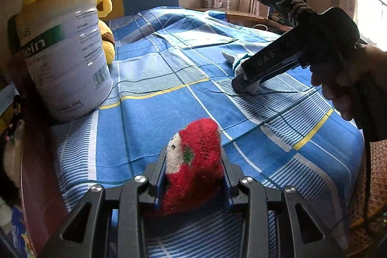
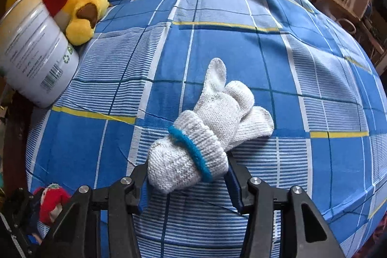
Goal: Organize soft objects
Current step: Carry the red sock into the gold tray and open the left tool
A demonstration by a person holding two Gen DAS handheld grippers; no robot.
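Ahead of both of your grippers lies the blue plaid bedspread [image 2: 241,45], and beyond your left gripper to its left stands a white tin can [image 1: 65,52] with a yellow plush toy [image 2: 77,6] behind it. Your right gripper [image 2: 187,175] is clamped on the rolled white gloves [image 2: 208,127], which rest on the bedspread. Your left gripper [image 1: 193,175] is clamped on the red knitted item [image 1: 196,161], held just above the cloth.

Two close wrist views angled down; shared checked bedspread [image 1: 169,79], tin [image 2: 36,52]
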